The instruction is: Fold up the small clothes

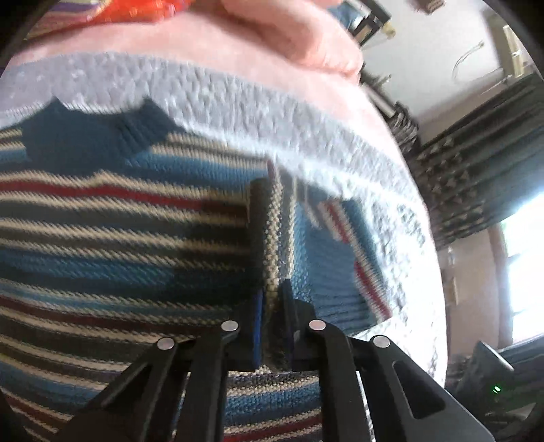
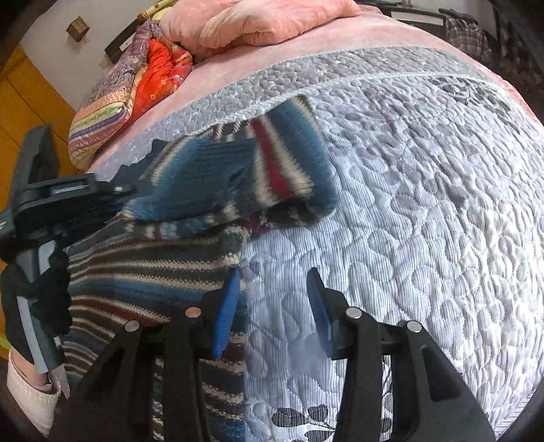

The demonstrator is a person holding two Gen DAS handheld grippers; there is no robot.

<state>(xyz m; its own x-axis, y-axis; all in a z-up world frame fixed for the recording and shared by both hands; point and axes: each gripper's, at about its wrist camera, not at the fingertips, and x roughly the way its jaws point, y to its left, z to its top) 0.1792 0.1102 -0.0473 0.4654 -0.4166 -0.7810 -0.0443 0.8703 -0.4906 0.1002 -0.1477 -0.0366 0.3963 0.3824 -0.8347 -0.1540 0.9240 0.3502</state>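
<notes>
Left gripper (image 1: 272, 289) pinching a fold of the striped sweater (image 1: 112, 238) on the grey quilt (image 2: 408, 204); right gripper (image 2: 275, 299) spread wide, empty

Daylit, blown-out window (image 1: 523, 265) (right edge), motion blur, fisheye warp

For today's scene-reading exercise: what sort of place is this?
Most likely a bedroom: the striped sweater lies on a quilted grey bedspread, with a pink duvet bunched beyond and dark curtains beside a window.
</notes>
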